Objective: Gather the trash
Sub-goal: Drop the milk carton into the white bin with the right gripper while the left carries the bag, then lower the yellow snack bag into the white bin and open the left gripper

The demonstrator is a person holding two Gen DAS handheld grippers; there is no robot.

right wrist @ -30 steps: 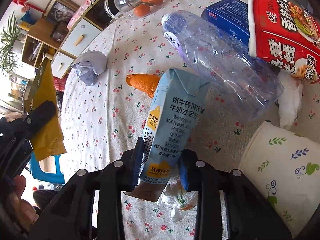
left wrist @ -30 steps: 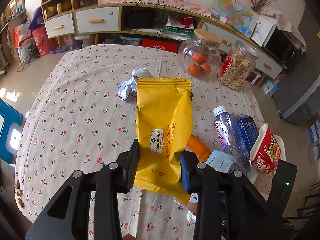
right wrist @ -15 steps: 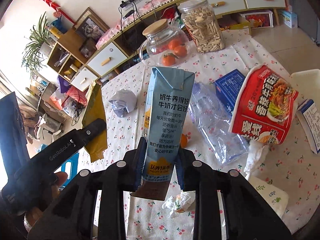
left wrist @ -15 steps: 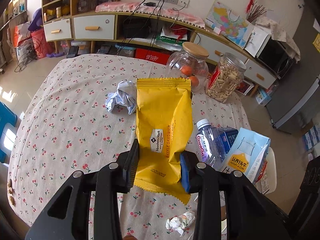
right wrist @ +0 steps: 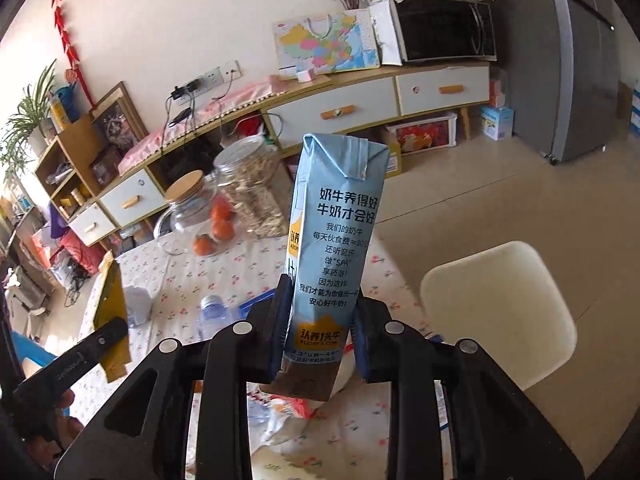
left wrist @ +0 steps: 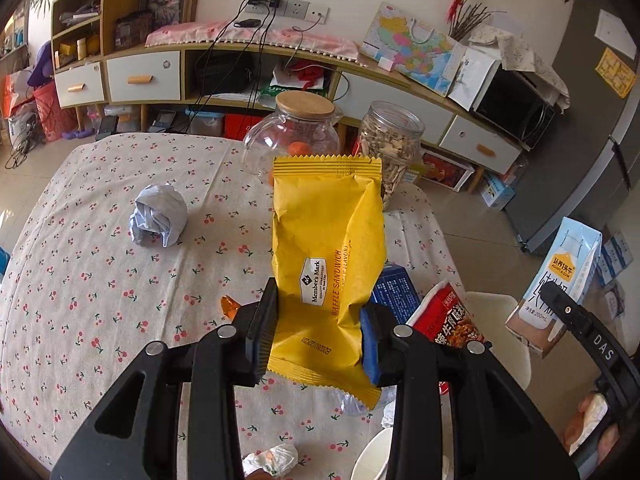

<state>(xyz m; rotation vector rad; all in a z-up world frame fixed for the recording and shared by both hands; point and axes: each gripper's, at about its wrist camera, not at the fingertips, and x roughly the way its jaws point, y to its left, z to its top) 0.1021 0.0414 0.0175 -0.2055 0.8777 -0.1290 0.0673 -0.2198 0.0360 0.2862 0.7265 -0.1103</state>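
Left gripper [left wrist: 318, 334] clamps yellow wrapper [left wrist: 326, 256] upright; right gripper [right wrist: 318, 338] clamps upright milk carton [right wrist: 334, 248].

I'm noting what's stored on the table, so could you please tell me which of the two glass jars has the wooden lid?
The rounder jar holding oranges has the wooden lid; the seed-filled jar beside it has none visible.

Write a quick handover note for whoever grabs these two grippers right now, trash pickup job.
Left hand-held gripper: shut on yellow snack wrapper, lifted above the table.
Right hand-held gripper: shut on blue milk carton, also lifted.
No bin in view; neither is dropped yet.
Left on the table: crumpled paper ball, noodle packet, plastic bottle, small wrapper.
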